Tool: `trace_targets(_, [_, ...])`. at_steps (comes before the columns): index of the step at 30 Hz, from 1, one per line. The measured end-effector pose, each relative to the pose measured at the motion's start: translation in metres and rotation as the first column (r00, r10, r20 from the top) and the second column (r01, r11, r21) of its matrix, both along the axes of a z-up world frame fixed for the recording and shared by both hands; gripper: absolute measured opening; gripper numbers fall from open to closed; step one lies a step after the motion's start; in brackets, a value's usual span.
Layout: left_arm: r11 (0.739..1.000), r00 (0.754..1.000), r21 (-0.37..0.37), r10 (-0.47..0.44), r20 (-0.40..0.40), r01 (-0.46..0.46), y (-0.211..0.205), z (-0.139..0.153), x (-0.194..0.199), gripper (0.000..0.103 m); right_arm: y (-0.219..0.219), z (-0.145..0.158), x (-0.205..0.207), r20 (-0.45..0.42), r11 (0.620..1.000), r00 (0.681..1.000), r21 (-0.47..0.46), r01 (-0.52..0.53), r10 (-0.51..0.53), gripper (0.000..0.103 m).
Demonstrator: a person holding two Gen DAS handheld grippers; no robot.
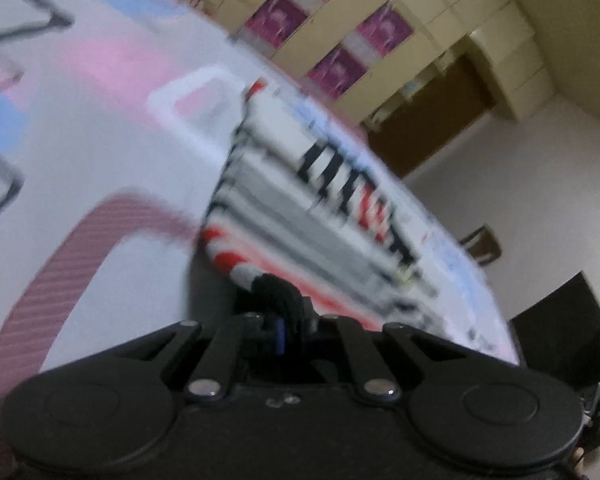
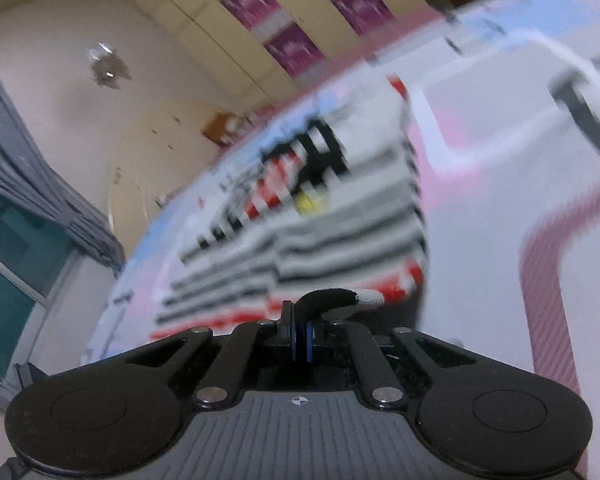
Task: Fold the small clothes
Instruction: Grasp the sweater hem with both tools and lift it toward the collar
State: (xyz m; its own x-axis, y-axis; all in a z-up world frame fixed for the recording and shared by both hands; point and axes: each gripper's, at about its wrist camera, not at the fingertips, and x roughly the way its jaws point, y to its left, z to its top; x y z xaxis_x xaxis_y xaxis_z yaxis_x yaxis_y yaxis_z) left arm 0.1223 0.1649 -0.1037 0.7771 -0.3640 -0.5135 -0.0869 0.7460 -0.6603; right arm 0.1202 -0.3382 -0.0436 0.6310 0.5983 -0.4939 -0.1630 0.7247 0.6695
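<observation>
With both your left gripper and right gripper clamped tight on the striped garment hem, uneven lifting could skew the fold.

1. The left tongs are matte black plastic, with two round disc-shaped housings at the lower corners.
2. Four flat black link bars fan toward the middle, each pinned with a shiny silver screw head.
3. The pads between the fingers show a blue edge.
4. The right tongs have the same black discs, bars and silver screws.
5. Their body carries a grey ribbed panel with a small round crosshair mark at its top edge.
</observation>
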Motion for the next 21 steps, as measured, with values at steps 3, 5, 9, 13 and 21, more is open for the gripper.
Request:
trace_targets(3, [1.0, 0.996, 0.0, -0.004, 0.086, 0.004, -0.001, 0.034, 0.021, 0.006, 0.002, 0.036, 0.029, 0.095, 1.0, 0.995, -0.007, 0.007, -0.006, 0.004])
trace_targets(5, [1.0, 0.991, -0.007, -0.003, 0.135, 0.004, 0.003, 0.055, 0.043, 0.006, 0.001, 0.055, 0.051, 0.137, 1.0, 0.99, -0.001, 0.026, -0.025, 0.004])
trace_targets(9, [0.999, 0.98, -0.04, 0.038, 0.196, -0.03, 0.011, 0.083, 0.099, 0.006, 0.001, 0.087, 0.104, 0.203, 0.998, 0.978, 0.007, 0.055, -0.055, 0.004])
trace_targets(13, [1.0, 0.984, -0.021, 0.014, 0.177, -0.011, 0.008, 0.093, 0.176, 0.006, 0.003, 0.094, 0.173, 0.153, 0.995, 0.984, 0.001, 0.095, -0.094, 0.004])
trace_targets(21, [0.999, 0.993, -0.038, -0.013, -0.115, 0.009, 0.02, -0.002, 0.292, 0.006, 0.007, -0.013, 0.29, -0.151, 0.987, 0.975, -0.006, 0.162, -0.161, 0.004])
